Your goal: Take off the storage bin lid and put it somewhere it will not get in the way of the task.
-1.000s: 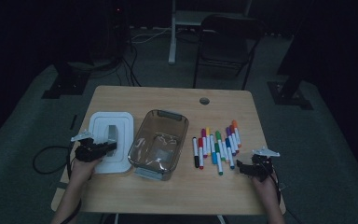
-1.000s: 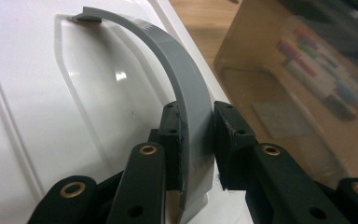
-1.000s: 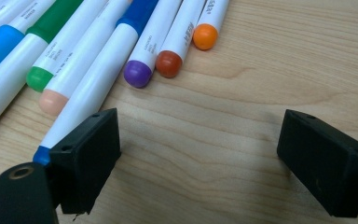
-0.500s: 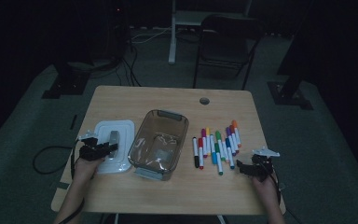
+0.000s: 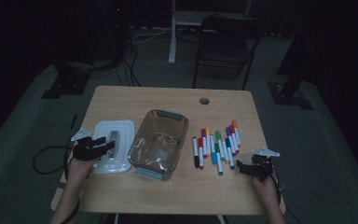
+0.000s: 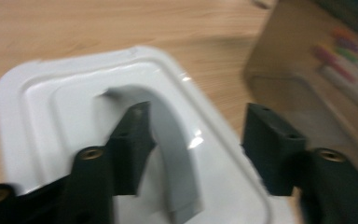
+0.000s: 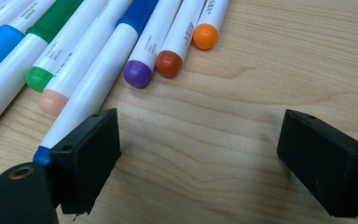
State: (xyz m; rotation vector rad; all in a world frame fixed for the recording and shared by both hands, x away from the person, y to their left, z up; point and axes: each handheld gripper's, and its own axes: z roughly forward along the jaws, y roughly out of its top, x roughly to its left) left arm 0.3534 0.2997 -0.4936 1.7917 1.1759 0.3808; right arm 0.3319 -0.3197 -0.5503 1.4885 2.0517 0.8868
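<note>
A white lid point(image 5: 121, 133) with a grey arched handle point(image 5: 114, 140) lies flat on the table's left. My left gripper point(image 5: 103, 147) reaches over it from the near left. In the left gripper view the lid point(image 6: 51, 107) fills the near ground. My left gripper point(image 6: 198, 144) has just been opening, and its jaws stand apart astride the handle point(image 6: 177, 154) without pressing it. A clear empty tub point(image 5: 161, 140) stands right of the lid. Several coloured markers point(image 5: 214, 147) lie in a row beyond it. My right gripper point(image 5: 243, 169) rests open at their near right end; right gripper point(image 7: 198, 163) is over bare wood.
The wooden table point(image 5: 168, 98) has a round cable hole point(image 5: 204, 101) at the back. A dark chair point(image 5: 223, 37) and stand legs are on the floor behind. In the right gripper view the markers' ends point(image 7: 137, 72) lie just past the left jaw.
The left gripper's jaws have parted off the lid's handle and the hand has shifted slightly. The lid now lies flat. The right hand has stayed put.
</note>
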